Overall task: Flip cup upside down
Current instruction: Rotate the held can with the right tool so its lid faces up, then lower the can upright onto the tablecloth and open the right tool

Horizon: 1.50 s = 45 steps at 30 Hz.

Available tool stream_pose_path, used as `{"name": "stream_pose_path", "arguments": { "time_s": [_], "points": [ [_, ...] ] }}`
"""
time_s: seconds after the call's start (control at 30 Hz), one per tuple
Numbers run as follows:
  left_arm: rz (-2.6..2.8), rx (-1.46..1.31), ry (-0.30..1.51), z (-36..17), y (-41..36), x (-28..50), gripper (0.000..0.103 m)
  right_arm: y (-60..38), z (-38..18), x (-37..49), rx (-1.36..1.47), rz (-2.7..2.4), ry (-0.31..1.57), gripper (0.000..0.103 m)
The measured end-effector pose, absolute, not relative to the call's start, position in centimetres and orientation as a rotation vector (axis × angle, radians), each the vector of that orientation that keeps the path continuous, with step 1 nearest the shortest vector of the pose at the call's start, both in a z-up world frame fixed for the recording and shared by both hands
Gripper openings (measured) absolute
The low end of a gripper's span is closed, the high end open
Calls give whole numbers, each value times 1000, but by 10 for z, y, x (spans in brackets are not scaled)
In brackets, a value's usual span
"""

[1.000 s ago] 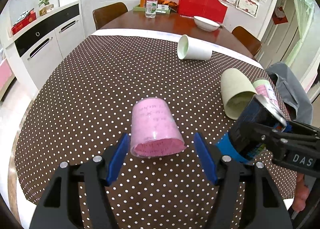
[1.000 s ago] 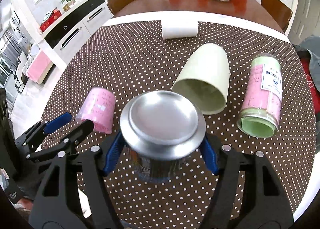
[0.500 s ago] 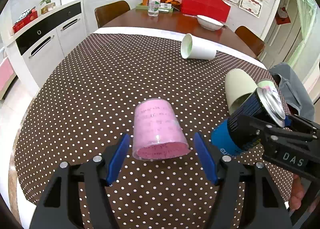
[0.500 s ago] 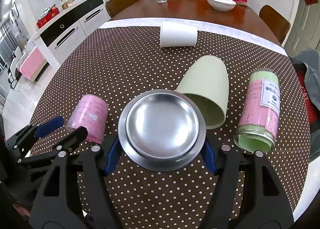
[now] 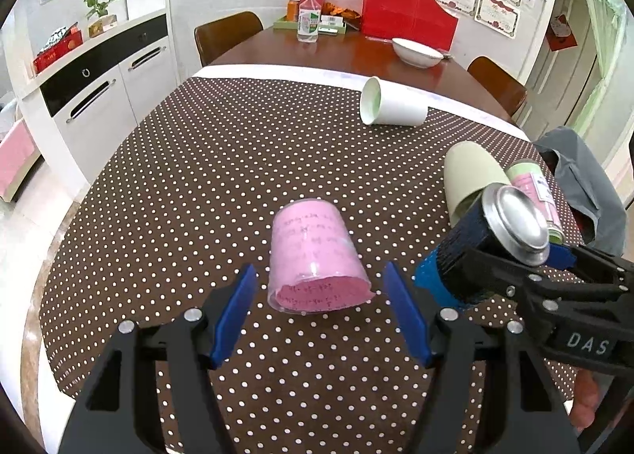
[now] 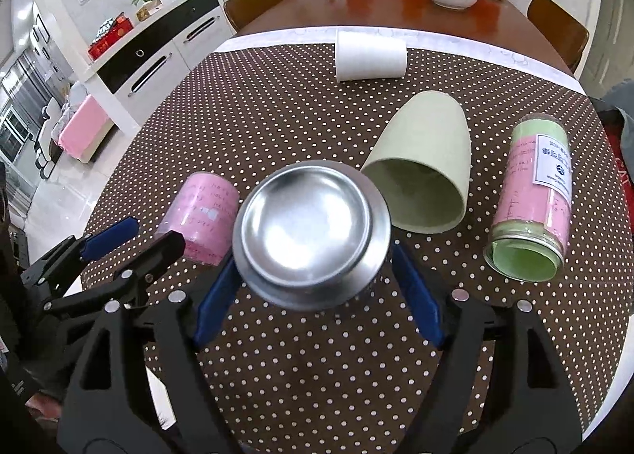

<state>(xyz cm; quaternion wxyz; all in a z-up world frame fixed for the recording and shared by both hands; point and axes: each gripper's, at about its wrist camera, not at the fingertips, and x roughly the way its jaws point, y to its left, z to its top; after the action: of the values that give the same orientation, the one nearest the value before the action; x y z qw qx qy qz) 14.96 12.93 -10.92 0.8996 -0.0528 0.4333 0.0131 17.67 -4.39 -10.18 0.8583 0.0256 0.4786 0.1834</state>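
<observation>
A pink cup (image 5: 313, 256) lies on its side on the dotted tablecloth, mouth toward my left gripper (image 5: 321, 307). The left gripper is open, its blue pads on either side of the cup's mouth without touching it. The pink cup also shows in the right wrist view (image 6: 202, 222), as does the left gripper (image 6: 138, 236). My right gripper (image 6: 315, 287) is shut on a dark blue cup with a shiny steel base (image 6: 311, 232), held tilted above the cloth. It also shows in the left wrist view (image 5: 483, 248), with the right gripper (image 5: 511, 271) around it.
A beige cup (image 6: 424, 172), a pink-and-green jar (image 6: 535, 204) and a white cup (image 6: 370, 56) lie on their sides on the cloth (image 5: 222, 161). Beyond are a bowl (image 5: 416, 52), a spray bottle (image 5: 309, 16), a red bag (image 5: 408, 16) and chairs. A grey garment (image 5: 582, 192) hangs at the right.
The right gripper has tilted the steel-based cup, turning its base more upward and toward the far side. The left gripper has drawn slightly back from the pink cup and stays open.
</observation>
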Motion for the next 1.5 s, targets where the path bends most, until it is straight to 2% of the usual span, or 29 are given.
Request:
{"name": "stream_pose_path", "arguments": {
  "time_s": [0.93,1.5],
  "points": [
    [-27,-7,701,-46,41,65,67,-132,-50,81,110,330,799,79],
    [32,-5,496,1,20,17,75,-156,-13,44,100,332,627,87]
  ]
}}
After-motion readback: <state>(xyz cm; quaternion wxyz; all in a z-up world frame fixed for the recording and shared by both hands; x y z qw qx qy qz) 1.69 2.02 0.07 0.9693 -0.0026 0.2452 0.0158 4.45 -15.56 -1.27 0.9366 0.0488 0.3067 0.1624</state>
